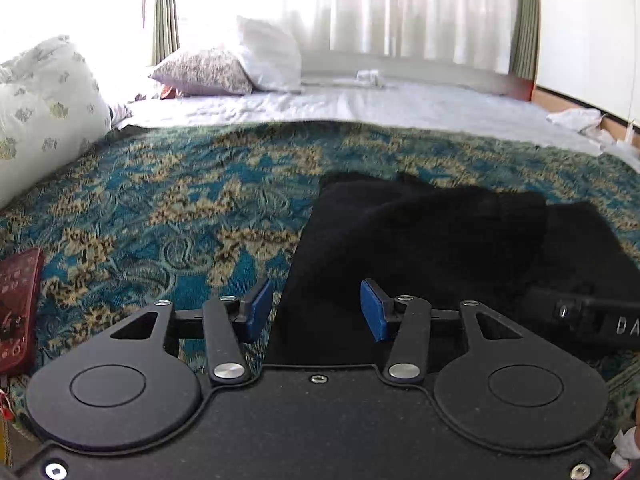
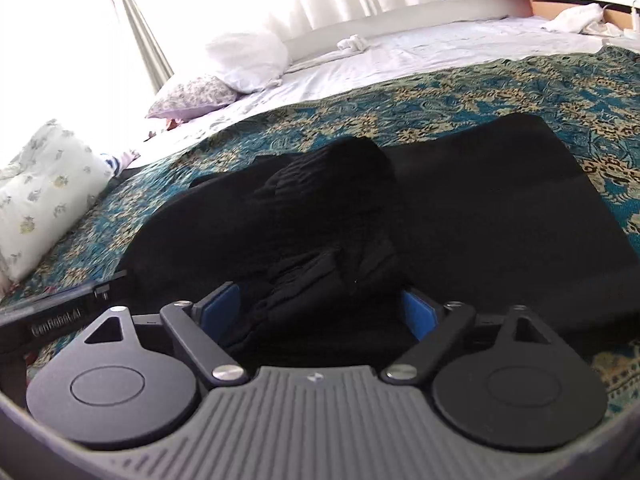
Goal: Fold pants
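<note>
Left wrist cam first: my left gripper point(image 1: 316, 310) sits low center of frame, blue pads point(image 1: 260, 308) spread wide apart, nothing between them. The black pants point(image 1: 420, 240) lie center-right on the teal patterned bedspread point(image 1: 160, 200). The pants' left edge runs down right btwn my fingers, so I judge I'm lined up to take that edge. A red item point(image 1: 18, 308) sits at far left edge, can't tell what it is. Pillows point(image 1: 44, 108) upper left, well apart from the work. Other gripper's body pokes in at lower right.

Right wrist cam: right gripper point(image 2: 320, 312) bottom center, pads also apart, but a bunched hump of black fabric rises btwn them. Whether the pads touch it, can't tell, too dark. A flatter panel of the pants point(image 2: 500, 200) stretches to center-right of frame, prob a leg already laid smooth. The hump in the middle looks like the part I need to flatten before any fold goes clean.
</note>
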Tool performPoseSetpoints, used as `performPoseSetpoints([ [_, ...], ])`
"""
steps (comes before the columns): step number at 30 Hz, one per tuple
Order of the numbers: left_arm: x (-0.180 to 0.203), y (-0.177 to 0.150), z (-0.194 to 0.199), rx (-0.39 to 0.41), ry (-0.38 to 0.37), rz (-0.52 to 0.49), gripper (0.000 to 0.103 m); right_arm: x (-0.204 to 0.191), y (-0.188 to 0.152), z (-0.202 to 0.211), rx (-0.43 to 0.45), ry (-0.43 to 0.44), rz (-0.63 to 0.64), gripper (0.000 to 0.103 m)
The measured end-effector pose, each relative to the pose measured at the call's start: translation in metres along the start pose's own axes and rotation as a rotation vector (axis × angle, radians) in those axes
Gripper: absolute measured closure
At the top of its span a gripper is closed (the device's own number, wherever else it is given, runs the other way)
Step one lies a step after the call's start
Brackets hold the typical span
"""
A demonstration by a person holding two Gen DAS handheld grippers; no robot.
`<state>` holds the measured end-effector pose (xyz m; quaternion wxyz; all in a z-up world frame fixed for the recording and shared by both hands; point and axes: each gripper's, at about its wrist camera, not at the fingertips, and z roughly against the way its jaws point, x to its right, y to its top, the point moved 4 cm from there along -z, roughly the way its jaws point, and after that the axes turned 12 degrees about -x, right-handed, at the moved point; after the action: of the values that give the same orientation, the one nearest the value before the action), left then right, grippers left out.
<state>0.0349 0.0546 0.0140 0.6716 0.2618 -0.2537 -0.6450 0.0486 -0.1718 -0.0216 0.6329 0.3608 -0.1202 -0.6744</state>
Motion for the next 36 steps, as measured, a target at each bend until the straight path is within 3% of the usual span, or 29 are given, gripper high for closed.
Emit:
performPoseSetpoints([
  [4, 0.005, -0.01, -0.012, -0.023, -0.026, 0.013, 0.056, -0.006, 0.004, -0.01, 0.027, -0.049, -0.016, 0.028],
  [6, 0.005, -0.01, -0.011, -0.018, -0.03, 0.013, 0.056, -0.005, 0.008, -0.015, 0.041, -0.083, -0.029, 0.041],
  [8, 0.006, -0.007, -0.005, -0.011, -0.041, 0.018, 0.056, -0.004, 0.013, -0.018, 0.049, -0.086, -0.03, 0.061],
  [11, 0.007, -0.001, 0.007, 0.013, -0.062, 0.026, 0.056, -0.003, 0.025, -0.009, 0.084, -0.094, 0.004, 0.074],
  [15, 0.019, 0.004, 0.023, 0.05, -0.109, 0.015, 0.055, 0.006, 0.04, 0.025, 0.205, -0.19, 0.058, 0.077],
  [18, 0.035, 0.002, 0.027, 0.054, -0.138, -0.023, 0.054, 0.031, 0.042, 0.048, 0.26, -0.269, 0.023, 0.078],
  [21, 0.051, -0.006, 0.018, 0.02, -0.143, -0.063, 0.054, 0.065, 0.033, 0.05, 0.231, -0.359, -0.033, 0.079],
  [25, 0.067, -0.019, 0.006, -0.026, -0.138, -0.112, 0.054, 0.094, 0.009, 0.048, 0.187, -0.412, -0.074, 0.078],
  [36, 0.07, -0.024, 0.0, -0.054, -0.121, -0.136, 0.053, 0.098, 0.003, 0.05, 0.184, -0.417, -0.077, 0.074],
])
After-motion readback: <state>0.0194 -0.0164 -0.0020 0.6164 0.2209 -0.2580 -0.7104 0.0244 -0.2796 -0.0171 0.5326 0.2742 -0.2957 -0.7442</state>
